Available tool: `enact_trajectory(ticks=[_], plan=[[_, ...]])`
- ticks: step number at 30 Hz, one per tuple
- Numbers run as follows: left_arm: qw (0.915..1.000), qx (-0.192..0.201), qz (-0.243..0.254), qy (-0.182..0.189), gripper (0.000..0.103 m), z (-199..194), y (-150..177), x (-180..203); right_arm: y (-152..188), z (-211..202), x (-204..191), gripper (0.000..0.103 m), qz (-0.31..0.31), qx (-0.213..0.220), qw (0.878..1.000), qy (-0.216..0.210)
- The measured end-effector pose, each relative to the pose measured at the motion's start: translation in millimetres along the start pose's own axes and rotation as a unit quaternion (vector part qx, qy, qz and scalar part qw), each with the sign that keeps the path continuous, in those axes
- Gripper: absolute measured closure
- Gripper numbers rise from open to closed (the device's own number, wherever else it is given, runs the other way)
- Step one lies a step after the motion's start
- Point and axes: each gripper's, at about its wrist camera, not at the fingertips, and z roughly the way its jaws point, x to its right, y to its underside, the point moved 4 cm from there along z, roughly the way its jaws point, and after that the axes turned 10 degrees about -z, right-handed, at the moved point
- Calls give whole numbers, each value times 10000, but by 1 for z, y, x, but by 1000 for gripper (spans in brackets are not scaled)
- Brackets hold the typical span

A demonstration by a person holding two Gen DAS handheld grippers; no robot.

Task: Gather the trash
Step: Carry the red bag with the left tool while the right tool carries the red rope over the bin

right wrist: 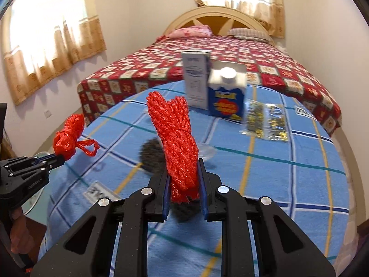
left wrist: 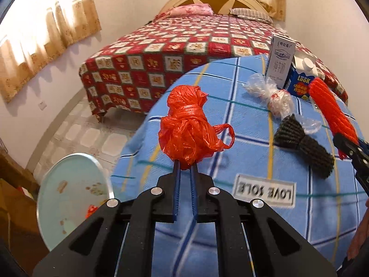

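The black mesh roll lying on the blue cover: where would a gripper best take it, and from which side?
Probably at the narrow waist of the black mesh roll, coming from above with one finger on each side. It lies flat on the blue cover, flared at both ends and pinched mid-length, so the waist fits closing fingers best. Both grippers are already full.

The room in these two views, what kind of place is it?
Most likely a home bedroom. A bed with a red patterned cover, pillows and an arched headboard stands at the back, and curtained windows light the walls. The trash lies on a blue checked blanket in front.
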Motion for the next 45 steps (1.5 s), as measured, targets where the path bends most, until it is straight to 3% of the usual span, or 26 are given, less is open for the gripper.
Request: enact_trajectory(ticks=[17,45], plan=[[9987,188,-305,-364,95,-40,23,-75,-16,2,-92,82,-692,187,9966,-407],[9931,257,-531,-1016,95,-64,49,-161,-26,7,-182,82,-1475,243,9850,-865]])
